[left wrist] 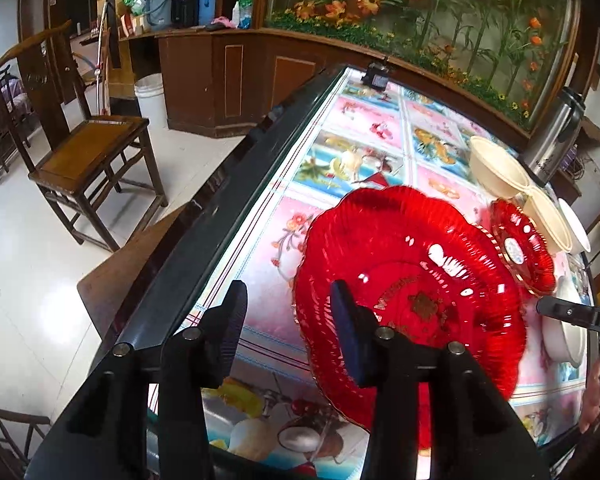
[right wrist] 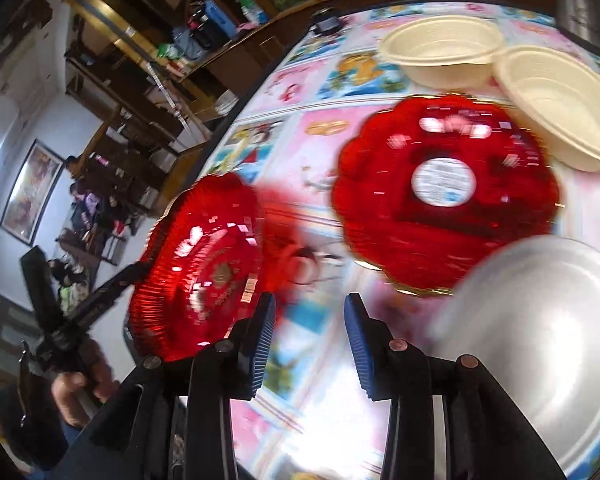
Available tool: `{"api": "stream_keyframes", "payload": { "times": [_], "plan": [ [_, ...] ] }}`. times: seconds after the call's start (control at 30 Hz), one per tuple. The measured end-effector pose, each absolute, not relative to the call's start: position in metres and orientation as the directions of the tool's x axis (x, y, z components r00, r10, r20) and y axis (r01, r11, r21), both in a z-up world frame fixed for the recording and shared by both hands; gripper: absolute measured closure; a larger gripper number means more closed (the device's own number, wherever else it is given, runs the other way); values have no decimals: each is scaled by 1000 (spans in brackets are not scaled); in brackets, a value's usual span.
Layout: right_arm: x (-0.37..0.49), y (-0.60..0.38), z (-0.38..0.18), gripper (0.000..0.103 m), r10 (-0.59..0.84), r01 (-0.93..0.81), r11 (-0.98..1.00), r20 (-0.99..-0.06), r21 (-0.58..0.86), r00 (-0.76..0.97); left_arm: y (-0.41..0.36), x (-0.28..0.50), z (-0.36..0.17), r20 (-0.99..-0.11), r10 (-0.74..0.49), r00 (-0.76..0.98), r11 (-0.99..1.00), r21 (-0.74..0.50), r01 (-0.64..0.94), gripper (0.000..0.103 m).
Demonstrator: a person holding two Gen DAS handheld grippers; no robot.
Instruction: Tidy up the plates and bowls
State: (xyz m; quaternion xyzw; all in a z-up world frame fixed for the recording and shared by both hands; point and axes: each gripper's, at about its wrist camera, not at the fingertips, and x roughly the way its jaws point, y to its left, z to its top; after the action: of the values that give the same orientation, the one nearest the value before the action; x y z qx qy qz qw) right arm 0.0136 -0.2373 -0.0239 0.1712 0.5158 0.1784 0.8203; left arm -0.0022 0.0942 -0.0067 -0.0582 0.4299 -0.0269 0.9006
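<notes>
A large red scalloped plate point(left wrist: 412, 292) lies on the picture-covered table point(left wrist: 364, 128). My left gripper point(left wrist: 290, 320) is at its left rim; the jaws stand apart, the right finger over the rim, and neither pad presses on it. In the blurred right wrist view the same plate point(right wrist: 200, 268) is at the left, with the left gripper point(right wrist: 112, 284) at its edge. My right gripper point(right wrist: 310, 312) is open over bare table with nothing between its fingers. Ahead of it is a small red plate point(right wrist: 448, 196) with a round label, and a white bowl point(right wrist: 540, 340) is to its right.
Two cream bowls point(right wrist: 440, 48) point(right wrist: 560, 108) touch at the table's far right. A steel thermos point(left wrist: 552, 136) stands behind them, and a small black device point(left wrist: 376, 76) is at the far end. A wooden chair point(left wrist: 88, 156) and a white bucket point(left wrist: 150, 96) are on the floor to the left.
</notes>
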Motion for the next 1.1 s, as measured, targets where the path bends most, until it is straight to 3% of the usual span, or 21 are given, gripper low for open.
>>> {"api": "stream_keyframes", "payload": {
  "times": [0.3,0.67,0.73,1.03,1.1],
  "plan": [
    [-2,-301,-17,65,394,-20,900,-795,435,462,55,-11,29,-744,-181,643,983,-129,127,62],
    [16,-353,26,68,460,-59,844,-664,533,589,-59,5,60,-764,-346,544,925,-182,333,60],
    [16,-364,22,68,446,-32,843,-664,537,600,-80,11,61,-774,-338,535,923,-163,347,52],
    [23,-395,-12,68,428,59,840,-726,539,538,-132,75,22,-859,-294,420,930,-157,331,52],
    [27,-396,-18,72,431,68,841,-739,537,517,-136,88,14,-873,-270,406,940,-148,307,53]
  ]
}}
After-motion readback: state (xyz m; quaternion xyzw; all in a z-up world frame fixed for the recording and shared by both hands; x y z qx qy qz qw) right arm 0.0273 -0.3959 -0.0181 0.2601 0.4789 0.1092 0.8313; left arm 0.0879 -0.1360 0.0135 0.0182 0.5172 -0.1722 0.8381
